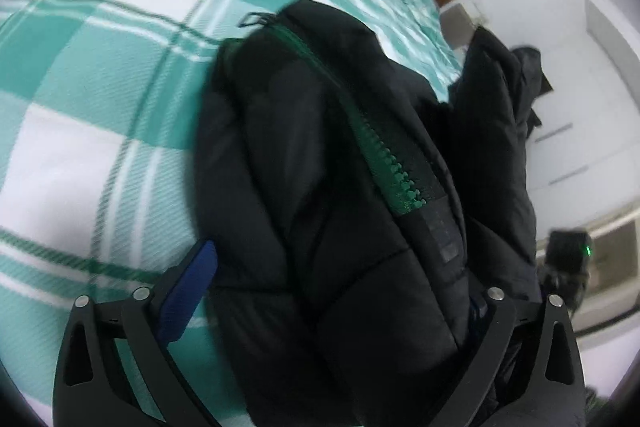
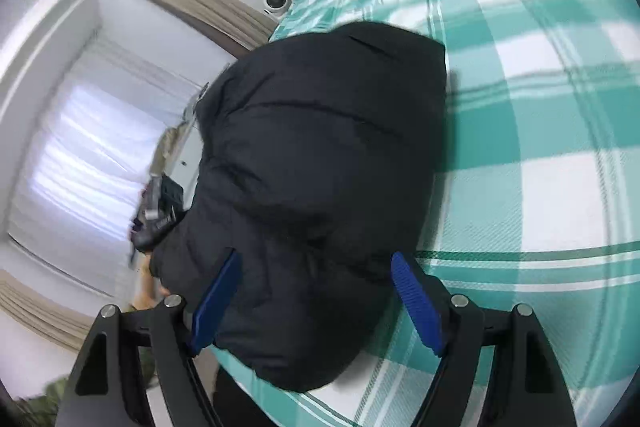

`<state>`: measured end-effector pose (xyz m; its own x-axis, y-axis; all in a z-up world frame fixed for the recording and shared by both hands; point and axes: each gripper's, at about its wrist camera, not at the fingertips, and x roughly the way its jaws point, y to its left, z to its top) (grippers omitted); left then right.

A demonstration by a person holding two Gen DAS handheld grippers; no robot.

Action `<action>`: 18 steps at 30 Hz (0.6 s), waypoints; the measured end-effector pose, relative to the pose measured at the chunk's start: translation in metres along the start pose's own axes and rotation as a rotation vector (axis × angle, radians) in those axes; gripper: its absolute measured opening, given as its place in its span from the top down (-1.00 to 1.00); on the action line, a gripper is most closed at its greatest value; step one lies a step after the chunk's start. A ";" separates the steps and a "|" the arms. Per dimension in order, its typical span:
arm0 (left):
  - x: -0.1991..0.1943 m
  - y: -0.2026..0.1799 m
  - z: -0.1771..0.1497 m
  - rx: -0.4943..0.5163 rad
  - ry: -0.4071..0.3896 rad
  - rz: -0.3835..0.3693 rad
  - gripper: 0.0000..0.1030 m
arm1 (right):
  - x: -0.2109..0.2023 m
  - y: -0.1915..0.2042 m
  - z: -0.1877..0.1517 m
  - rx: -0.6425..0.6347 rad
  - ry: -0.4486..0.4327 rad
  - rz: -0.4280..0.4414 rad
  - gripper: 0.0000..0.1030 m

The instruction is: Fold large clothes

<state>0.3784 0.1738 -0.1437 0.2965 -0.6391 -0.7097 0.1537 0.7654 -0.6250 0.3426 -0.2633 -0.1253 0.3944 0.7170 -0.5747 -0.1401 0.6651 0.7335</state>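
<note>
Bedroom's green-checked bed [image 2: 540,155] has the black puffer jacket [image 2: 320,155] bunched near its edge, both the left gripper [image 1: 332,291] and right gripper [image 2: 316,291] with jaws wide, apparently gripping nothing, so the puffy fold might spring open or slide off

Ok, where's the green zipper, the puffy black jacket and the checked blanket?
green zipper [image 1: 394,175], left wrist view, on its teeth.
black jacket [image 2: 320,155], right wrist view, on the quilted middle.
checked blanket [image 2: 560,187], right wrist view, on a bare white square.
</note>
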 end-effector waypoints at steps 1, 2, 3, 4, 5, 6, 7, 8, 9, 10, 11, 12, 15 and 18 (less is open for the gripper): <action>0.003 -0.003 0.001 0.013 0.003 -0.002 -0.99 | 0.006 -0.005 0.004 0.020 0.008 0.025 -0.54; 0.007 -0.006 0.003 0.021 0.010 -0.003 -0.99 | 0.016 -0.014 0.008 0.049 0.017 0.052 -0.55; 0.014 -0.009 0.005 0.030 0.022 -0.001 -0.99 | 0.023 -0.020 0.010 0.067 0.030 0.080 -0.56; 0.020 -0.010 0.006 0.033 0.030 0.000 -0.99 | 0.034 -0.026 0.012 0.083 0.047 0.108 -0.60; 0.025 -0.010 0.007 0.032 0.038 -0.001 -0.99 | 0.041 -0.030 0.014 0.092 0.056 0.116 -0.65; 0.031 -0.009 0.009 0.025 0.044 -0.004 -0.99 | 0.049 -0.033 0.014 0.100 0.061 0.121 -0.81; 0.034 -0.009 0.009 0.015 0.045 -0.001 -0.99 | 0.058 -0.036 0.015 0.109 0.063 0.128 -0.93; 0.037 -0.008 0.011 0.000 0.042 0.002 -0.99 | 0.068 -0.039 0.016 0.121 0.061 0.139 -0.97; 0.039 -0.006 0.011 -0.021 0.033 0.004 -0.99 | 0.073 -0.040 0.016 0.126 0.059 0.146 -1.00; 0.040 -0.005 0.011 -0.044 0.021 0.006 -0.99 | 0.078 -0.039 0.018 0.129 0.050 0.154 -1.00; 0.040 -0.005 0.011 -0.060 0.013 0.009 -0.99 | 0.083 -0.034 0.019 0.128 0.034 0.153 -1.00; 0.040 -0.007 0.010 -0.065 0.009 0.012 -0.99 | 0.085 -0.026 0.022 0.114 0.020 0.145 -0.98; 0.031 -0.027 0.004 -0.001 -0.012 0.012 -0.73 | 0.078 0.010 0.022 -0.022 0.008 0.140 -0.89; 0.011 -0.046 -0.001 0.029 -0.061 -0.031 -0.52 | 0.057 0.046 0.019 -0.163 -0.010 0.159 -0.77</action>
<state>0.3734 0.1316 -0.1232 0.3477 -0.6575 -0.6684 0.1907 0.7476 -0.6362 0.3762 -0.1957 -0.1178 0.3643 0.8139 -0.4526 -0.3457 0.5694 0.7459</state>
